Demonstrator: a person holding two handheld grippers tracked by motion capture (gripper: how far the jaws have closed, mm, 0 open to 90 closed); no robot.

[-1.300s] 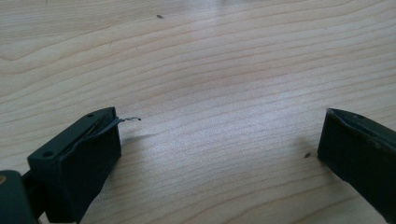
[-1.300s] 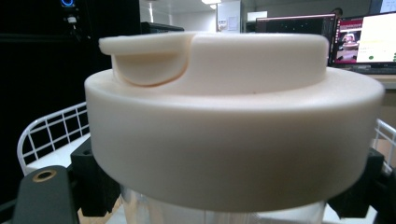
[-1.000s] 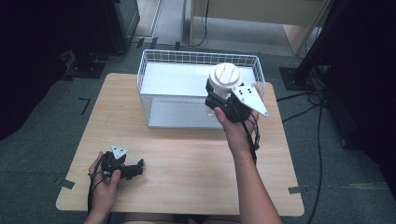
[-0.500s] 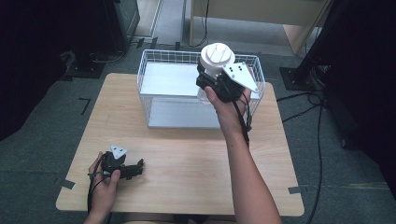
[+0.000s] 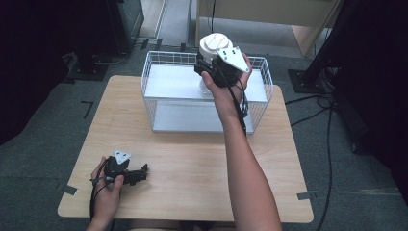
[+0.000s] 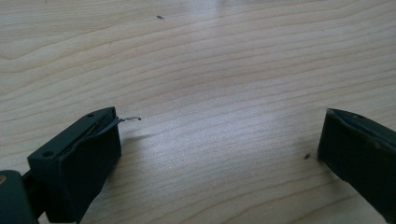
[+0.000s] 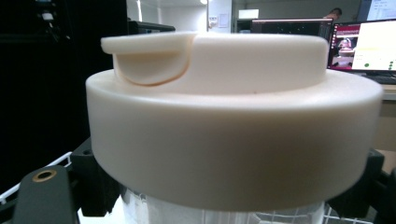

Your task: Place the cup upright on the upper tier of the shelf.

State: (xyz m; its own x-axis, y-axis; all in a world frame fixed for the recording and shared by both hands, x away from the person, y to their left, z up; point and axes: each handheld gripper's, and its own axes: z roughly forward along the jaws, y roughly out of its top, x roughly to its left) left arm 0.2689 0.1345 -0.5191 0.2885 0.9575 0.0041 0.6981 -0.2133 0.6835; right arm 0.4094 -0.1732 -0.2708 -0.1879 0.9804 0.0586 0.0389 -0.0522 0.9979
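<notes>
One container point(image 5: 212, 53), clear-bodied under a broad cream lid with a raised flip tab, hangs above the far edge of the white wire basket point(image 5: 260, 103), the right gripper point(image 5: 208, 72) with its jaws clamped on it just below the lid. To do this well, I judge, keep it upright and lower it straight between the basket walls before letting go. The left gripper point(image 5: 137, 174) rests near the tabletop's point(image 5: 192, 163) near left corner, jaws apart.

A wooden table point(image 5: 192, 163) carries a white wire basket point(image 5: 161, 103).
</notes>
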